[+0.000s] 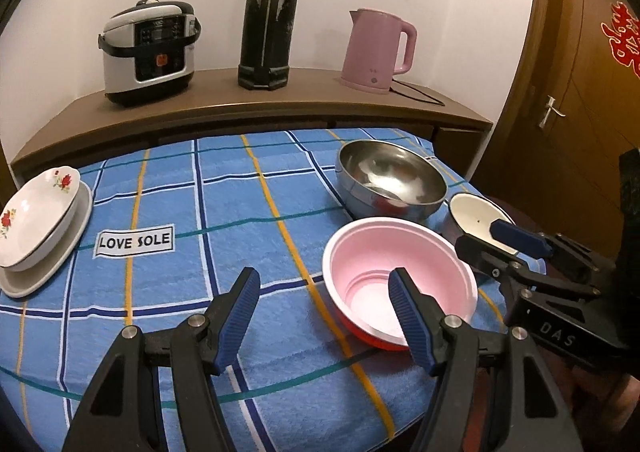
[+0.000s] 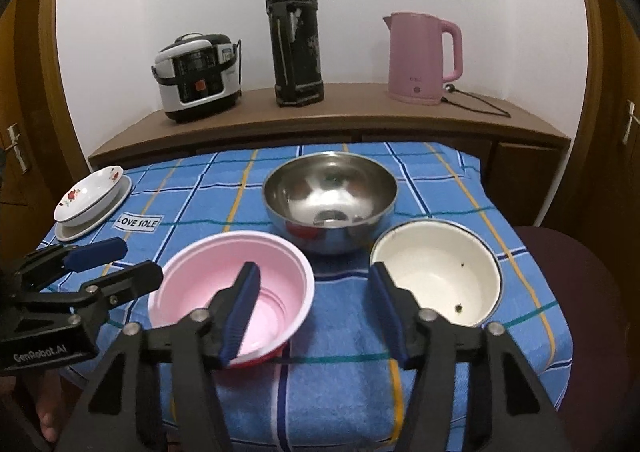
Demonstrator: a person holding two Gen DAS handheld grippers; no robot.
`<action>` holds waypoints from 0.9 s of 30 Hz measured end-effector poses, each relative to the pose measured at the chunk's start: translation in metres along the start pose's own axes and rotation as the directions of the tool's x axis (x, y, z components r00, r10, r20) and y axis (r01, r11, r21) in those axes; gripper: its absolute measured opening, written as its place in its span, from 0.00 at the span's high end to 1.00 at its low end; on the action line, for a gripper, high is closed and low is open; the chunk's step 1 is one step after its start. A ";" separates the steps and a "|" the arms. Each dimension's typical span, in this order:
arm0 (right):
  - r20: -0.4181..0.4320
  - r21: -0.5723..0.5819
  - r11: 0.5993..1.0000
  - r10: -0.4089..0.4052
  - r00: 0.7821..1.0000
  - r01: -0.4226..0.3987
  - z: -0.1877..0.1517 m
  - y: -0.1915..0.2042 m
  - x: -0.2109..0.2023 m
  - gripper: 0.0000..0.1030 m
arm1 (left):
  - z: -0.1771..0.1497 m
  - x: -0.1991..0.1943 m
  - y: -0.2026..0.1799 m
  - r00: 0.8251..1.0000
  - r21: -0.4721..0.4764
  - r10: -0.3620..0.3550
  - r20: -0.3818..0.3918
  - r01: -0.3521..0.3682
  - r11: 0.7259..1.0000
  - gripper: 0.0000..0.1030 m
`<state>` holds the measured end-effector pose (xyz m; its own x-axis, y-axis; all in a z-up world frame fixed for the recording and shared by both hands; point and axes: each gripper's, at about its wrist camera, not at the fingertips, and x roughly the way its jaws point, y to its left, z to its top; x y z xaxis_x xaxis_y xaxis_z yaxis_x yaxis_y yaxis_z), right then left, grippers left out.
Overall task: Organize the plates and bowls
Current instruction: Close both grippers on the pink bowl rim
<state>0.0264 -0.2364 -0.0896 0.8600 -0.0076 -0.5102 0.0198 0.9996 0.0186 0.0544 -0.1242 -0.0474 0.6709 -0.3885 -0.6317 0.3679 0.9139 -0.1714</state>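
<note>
**Both grippers hover over the bowls, nothing held**

Nearest, the left gripper has its jaws apart above the blue checked cloth, its right pad in front of the pink bowl. The right gripper has its jaws apart too, gripping nothing, over the gap between the pink bowl and the white enamel bowl. All bowls sit upright, mouths up; the white one holds a few dark specks, the pink one looks empty. Behind them, the steel bowl stands close by. Far left, a flowered dish rests tilted on a plain plate. Beyond, the worktop carries a rice cooker, a black flask and a pink kettle.
</note>
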 end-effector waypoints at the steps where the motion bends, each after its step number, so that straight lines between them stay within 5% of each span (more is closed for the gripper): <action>1: -0.004 0.000 1.000 0.002 1.000 -0.002 -0.001 0.000 0.001 0.48 | 0.000 0.000 -0.001 1.000 0.000 -0.007 0.000 0.007 1.000 0.33; 5: -0.020 0.006 1.000 0.024 1.000 -0.024 -0.006 -0.003 0.003 0.58 | -0.001 -0.001 -0.007 1.000 0.018 -0.023 0.014 0.022 1.000 0.34; 9: -0.034 0.009 0.999 0.046 0.998 -0.045 -0.008 -0.002 0.005 0.64 | -0.004 0.011 -0.012 0.998 0.028 -0.045 -0.038 0.046 0.999 0.61; 13: -0.038 0.009 0.998 0.058 0.998 -0.058 -0.010 -0.001 0.006 0.67 | -0.005 0.016 -0.011 0.996 0.003 -0.063 -0.059 0.064 0.998 0.61; 17: -0.056 0.016 0.997 0.083 0.995 -0.082 -0.012 0.000 0.010 0.82 | -0.005 0.017 -0.013 0.997 0.003 -0.061 -0.057 0.062 0.998 0.61; 21: -0.043 0.033 0.997 0.070 0.997 -0.069 -0.012 -0.004 0.010 0.86 | -0.005 0.021 -0.013 0.997 0.003 -0.047 -0.068 0.047 0.999 0.73; 27: -0.036 0.031 0.997 0.075 0.997 -0.074 -0.012 -0.004 0.008 0.87 | -0.004 0.021 -0.012 0.997 -0.013 -0.044 -0.060 0.043 0.999 0.75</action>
<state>0.0276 -0.2400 -0.1040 0.8402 0.0681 -0.5379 -0.0279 0.9962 0.0826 0.0611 -0.1426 -0.0617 0.6141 -0.4205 -0.6679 0.3884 0.8977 -0.2081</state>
